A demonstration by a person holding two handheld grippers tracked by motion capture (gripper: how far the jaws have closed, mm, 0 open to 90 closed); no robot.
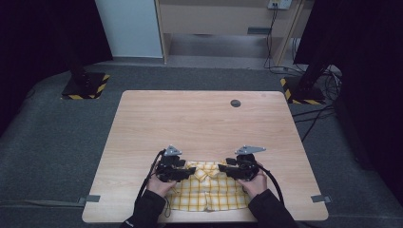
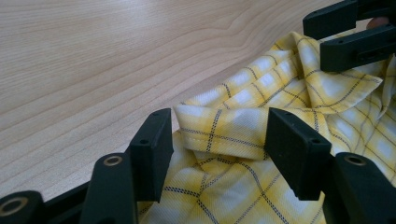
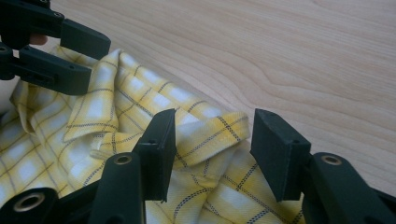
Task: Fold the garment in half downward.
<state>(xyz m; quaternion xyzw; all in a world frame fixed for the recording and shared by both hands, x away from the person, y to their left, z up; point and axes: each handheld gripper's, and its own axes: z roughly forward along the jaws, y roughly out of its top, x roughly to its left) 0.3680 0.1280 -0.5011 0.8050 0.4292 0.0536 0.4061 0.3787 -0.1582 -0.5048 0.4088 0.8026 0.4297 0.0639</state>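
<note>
- The yellow plaid shirt [image 1: 209, 190] lies folded at the near edge of the desk [image 1: 204, 123], collar end pointing away from the person, between the two hands.
- The left gripper [image 2: 217, 140] straddles a folded shoulder corner of the shirt; its fingers [image 2: 152, 149] stand apart on either side of the fold with a visible gap, so they are released, not yet pinching cloth.
- The right gripper [image 3: 212, 144] sits the same way over the opposite shoulder fold; its fingers [image 3: 159, 149] are likewise parted and not pressing, though the left one is very close to the fabric.
- The step in hand looks like taking both shoulder corners at once. To do it well, I would sink each pair of fingers deep enough to catch every layer of the fold, close both together, and keep the two grips level so the shirt does not skew.
- The collar [image 1: 205, 172] should stay clear of both grips.
- In the high view the grippers and hands cover the shoulder folds, so contact is hard to judge there.
- The shirt's near hem is partly hidden by the sleeves [image 1: 147, 211], and how many layers lie underneath cannot be told.
</note>
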